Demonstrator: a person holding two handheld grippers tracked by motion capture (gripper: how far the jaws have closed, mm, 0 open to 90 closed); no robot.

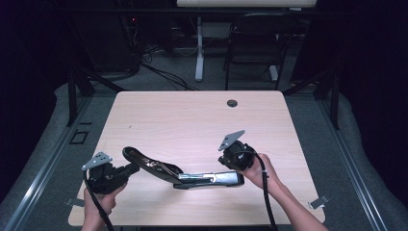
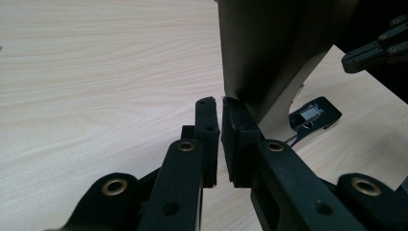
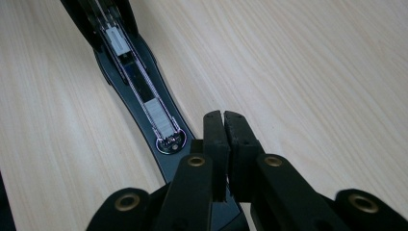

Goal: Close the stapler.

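A black stapler (image 1: 178,173) lies swung open on the light wooden table (image 1: 192,120), its upper arm raised to the left and its metal base flat to the right. My left gripper (image 1: 134,168) sits at the tip of the raised arm. In the left gripper view its jaws (image 2: 221,103) are shut, and the stapler's dark arm (image 2: 274,48) meets their tips; I cannot tell whether its edge is pinched. My right gripper (image 1: 234,169) is at the base's right end. Its jaws (image 3: 223,115) are shut with nothing between them, over the end of the open staple channel (image 3: 144,96).
A cable hole (image 1: 232,103) sits near the table's far edge. A chair (image 1: 255,43) and a desk leg (image 1: 199,48) stand on the floor beyond. The right gripper's jaws (image 2: 380,48) show at the top right of the left gripper view.
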